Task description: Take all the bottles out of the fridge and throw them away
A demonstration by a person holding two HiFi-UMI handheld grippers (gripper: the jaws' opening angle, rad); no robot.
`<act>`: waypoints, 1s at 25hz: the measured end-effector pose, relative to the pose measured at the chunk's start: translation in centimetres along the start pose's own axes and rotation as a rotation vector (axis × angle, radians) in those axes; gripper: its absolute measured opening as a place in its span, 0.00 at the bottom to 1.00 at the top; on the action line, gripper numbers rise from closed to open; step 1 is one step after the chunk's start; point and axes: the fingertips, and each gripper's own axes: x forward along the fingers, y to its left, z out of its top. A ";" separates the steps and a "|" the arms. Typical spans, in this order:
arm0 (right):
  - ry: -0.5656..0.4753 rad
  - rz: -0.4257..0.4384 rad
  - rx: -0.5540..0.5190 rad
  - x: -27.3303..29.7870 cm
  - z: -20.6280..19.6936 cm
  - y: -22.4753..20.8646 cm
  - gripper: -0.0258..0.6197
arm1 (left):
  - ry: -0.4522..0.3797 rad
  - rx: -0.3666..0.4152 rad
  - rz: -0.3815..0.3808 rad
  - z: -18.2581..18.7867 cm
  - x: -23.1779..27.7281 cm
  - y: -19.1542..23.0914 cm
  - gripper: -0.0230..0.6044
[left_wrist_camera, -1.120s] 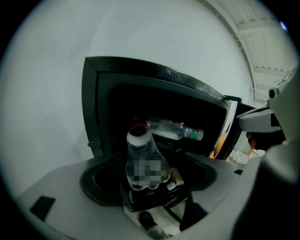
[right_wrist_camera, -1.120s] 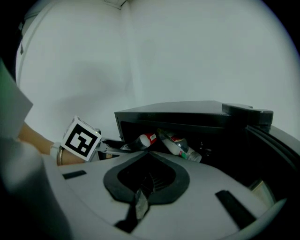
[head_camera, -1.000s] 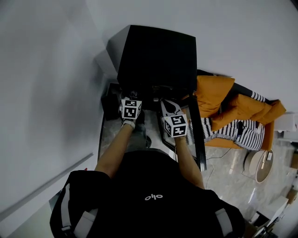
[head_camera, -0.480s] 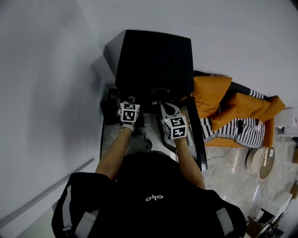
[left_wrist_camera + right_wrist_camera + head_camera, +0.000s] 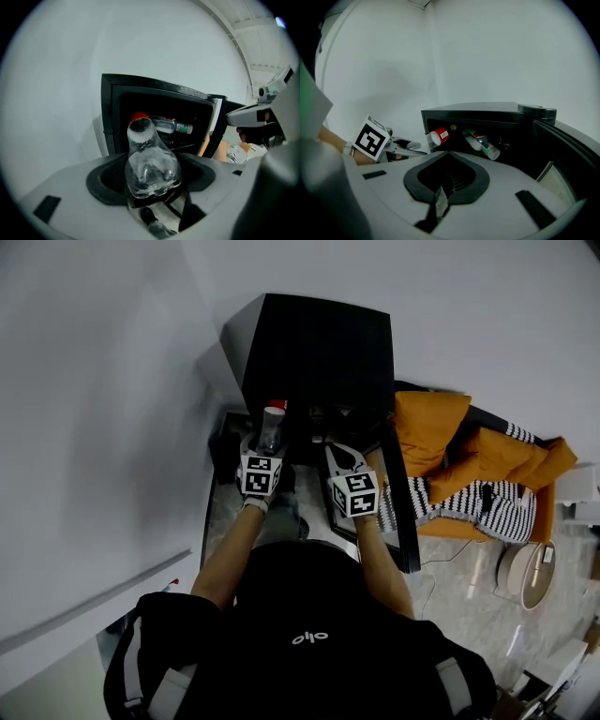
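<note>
fridge (image 5: 319, 343) interior dark, lying bottle (image 5: 174, 125) indistinct

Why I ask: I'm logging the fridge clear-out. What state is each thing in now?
Fridge: door open.
Bottle: red cap on, held at the fridge opening.
Left gripper: jaws have just been closing, shut on the bottle.
Second bottle: lying tilted inside the fridge, cap on.
Right gripper: shut, holding nothing.
</note>
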 end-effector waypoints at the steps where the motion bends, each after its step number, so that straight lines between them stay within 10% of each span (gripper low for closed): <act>1: -0.001 0.002 0.000 -0.2 -0.2 0.2 0.04 | -0.003 0.001 -0.004 -0.3 -0.5 -0.3 0.55; 25: -0.005 0.049 0.006 -2.5 -3.6 6.5 0.04 | -0.033 0.022 -0.039 -6.5 -11.9 -4.3 0.55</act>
